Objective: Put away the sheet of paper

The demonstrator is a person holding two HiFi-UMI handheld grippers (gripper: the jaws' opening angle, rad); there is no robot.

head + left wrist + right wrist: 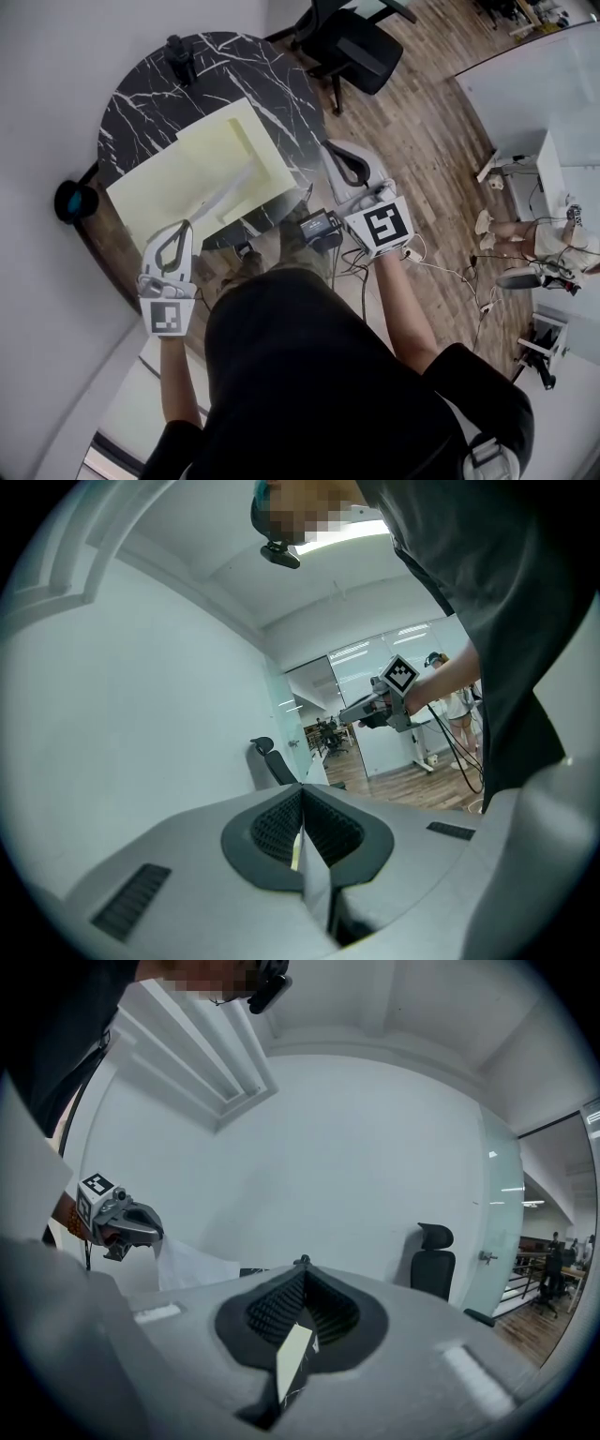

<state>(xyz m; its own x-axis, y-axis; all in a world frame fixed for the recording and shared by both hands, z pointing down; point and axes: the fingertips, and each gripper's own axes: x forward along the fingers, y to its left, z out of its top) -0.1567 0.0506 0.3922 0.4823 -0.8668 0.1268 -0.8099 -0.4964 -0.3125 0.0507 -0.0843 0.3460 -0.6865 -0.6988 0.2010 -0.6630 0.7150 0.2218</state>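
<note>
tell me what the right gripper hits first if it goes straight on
Probably the small dark object standing across the table, straight past the right gripper shut on the sheet of paper; beyond it only white wall. Depth is unclear.
</note>
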